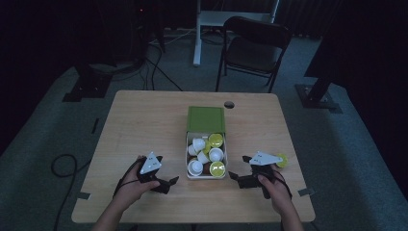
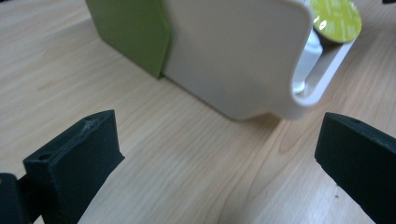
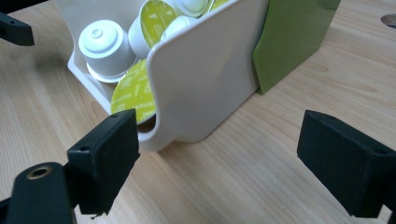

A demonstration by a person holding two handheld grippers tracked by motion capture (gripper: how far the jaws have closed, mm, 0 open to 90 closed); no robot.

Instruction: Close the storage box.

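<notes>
A white tray [image 1: 189,169] slid out of a green sleeve [image 1: 205,119] sits mid-table, holding several white capsules [image 1: 197,144] with yellow-green lids [image 1: 217,169]. My left gripper [image 1: 166,169] rests on the table just left of the tray's front, open. In the left gripper view the left gripper [image 2: 217,158] faces the tray's white wall [image 2: 233,51] with nothing between its jaws. My right gripper [image 1: 239,167] is open to the right of the tray. In the right gripper view the right gripper [image 3: 219,163] faces the tray's corner [image 3: 205,84] and a white capsule [image 3: 105,44].
One loose yellow-lidded capsule [image 1: 282,160] lies on the table beside my right hand. A round cable hole [image 1: 229,104] is behind the sleeve. A dark chair [image 1: 255,45] stands beyond the far edge, and cables run over the floor at the left.
</notes>
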